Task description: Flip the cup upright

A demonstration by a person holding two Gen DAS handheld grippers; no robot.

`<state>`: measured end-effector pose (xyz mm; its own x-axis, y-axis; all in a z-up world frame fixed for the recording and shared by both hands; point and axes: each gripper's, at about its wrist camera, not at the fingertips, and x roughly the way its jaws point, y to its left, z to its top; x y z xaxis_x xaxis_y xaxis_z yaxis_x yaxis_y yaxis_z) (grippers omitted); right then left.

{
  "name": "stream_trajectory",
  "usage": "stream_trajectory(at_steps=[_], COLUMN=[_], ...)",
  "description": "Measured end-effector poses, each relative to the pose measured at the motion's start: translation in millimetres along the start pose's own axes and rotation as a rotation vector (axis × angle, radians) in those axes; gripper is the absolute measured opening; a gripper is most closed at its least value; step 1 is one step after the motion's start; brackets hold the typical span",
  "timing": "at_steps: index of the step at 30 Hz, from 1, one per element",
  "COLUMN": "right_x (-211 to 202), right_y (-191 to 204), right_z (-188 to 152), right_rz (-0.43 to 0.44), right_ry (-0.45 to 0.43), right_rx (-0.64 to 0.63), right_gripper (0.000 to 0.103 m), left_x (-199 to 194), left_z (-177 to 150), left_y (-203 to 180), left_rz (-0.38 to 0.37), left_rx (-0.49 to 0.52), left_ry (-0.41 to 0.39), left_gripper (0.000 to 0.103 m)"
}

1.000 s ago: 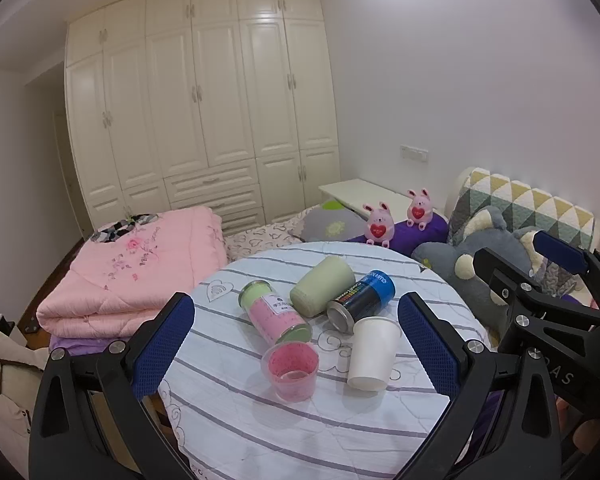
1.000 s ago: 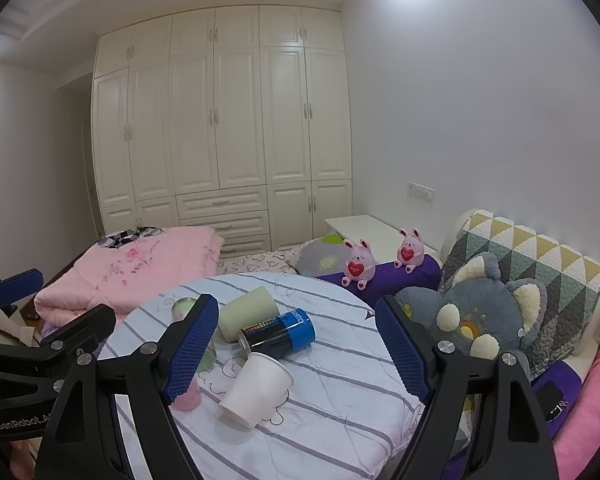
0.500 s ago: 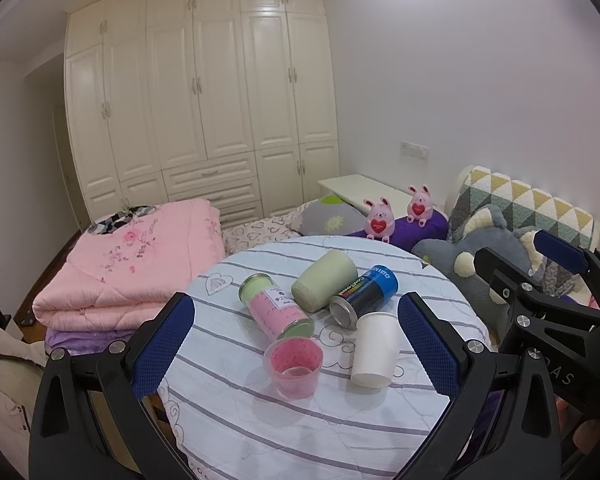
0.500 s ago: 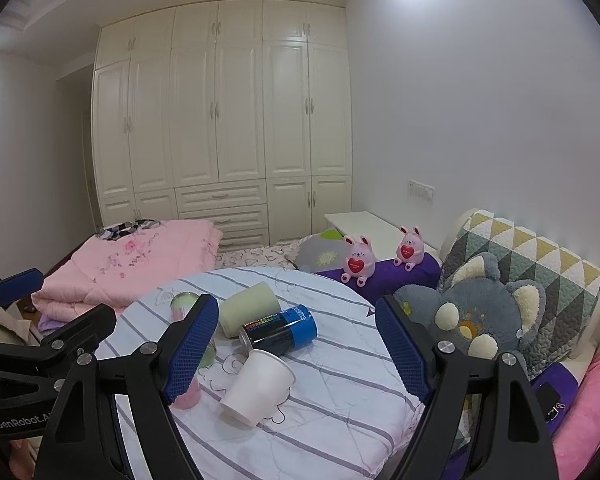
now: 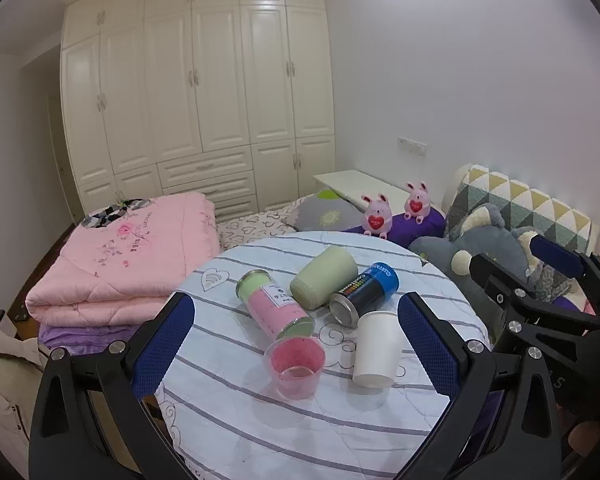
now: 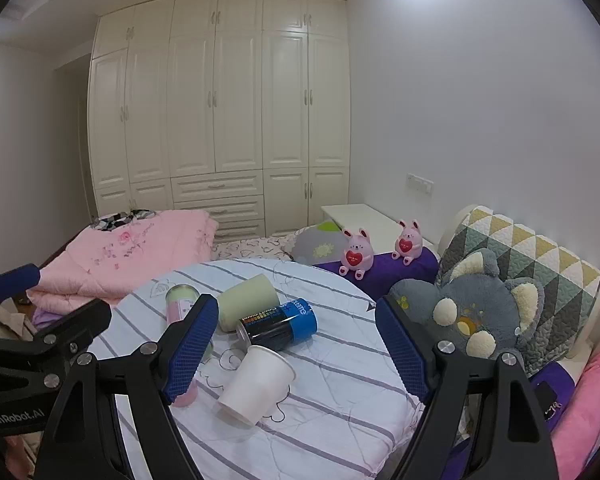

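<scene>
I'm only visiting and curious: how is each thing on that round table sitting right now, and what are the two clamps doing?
White paper cup: on its side, mouth toward the camera.
Clear pink plastic cup: tipped, mouth toward the camera.
Pale green tumbler: on its side.
Blue and black can: on its side.
Pink bottle with green ends: on its side.
Left gripper: open, empty.
Right gripper: open, empty.

— What sort of place is this?
— A home bedroom. A cream built-in wardrobe [image 6: 219, 120] fills the far wall at upper centre.
— What else shows it?
— A folded pink quilt [image 5: 127, 264] lies at left, two pink plush rabbits [image 6: 356, 254] sit right of centre, and a grey stuffed toy [image 6: 472, 316] leans on a patterned cushion [image 6: 540, 264] at right.
</scene>
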<state>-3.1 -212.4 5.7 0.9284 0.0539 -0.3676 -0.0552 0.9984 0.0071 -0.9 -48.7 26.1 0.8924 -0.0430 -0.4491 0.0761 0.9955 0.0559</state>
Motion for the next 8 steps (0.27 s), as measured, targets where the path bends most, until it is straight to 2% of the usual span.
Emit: stream_trajectory(at_steps=[8], right_x=[4.8], right_y=[2.2], right_z=[-2.0], right_rz=[-0.006], right_ry=[0.012], right_rx=[-0.007], right_gripper=[0.082], left_x=[7.5], left_z=[-1.9], left_y=[3.4], left_rz=[-0.014], left_rx=[-0.006], left_ry=[0.013], left_gripper=[0.103])
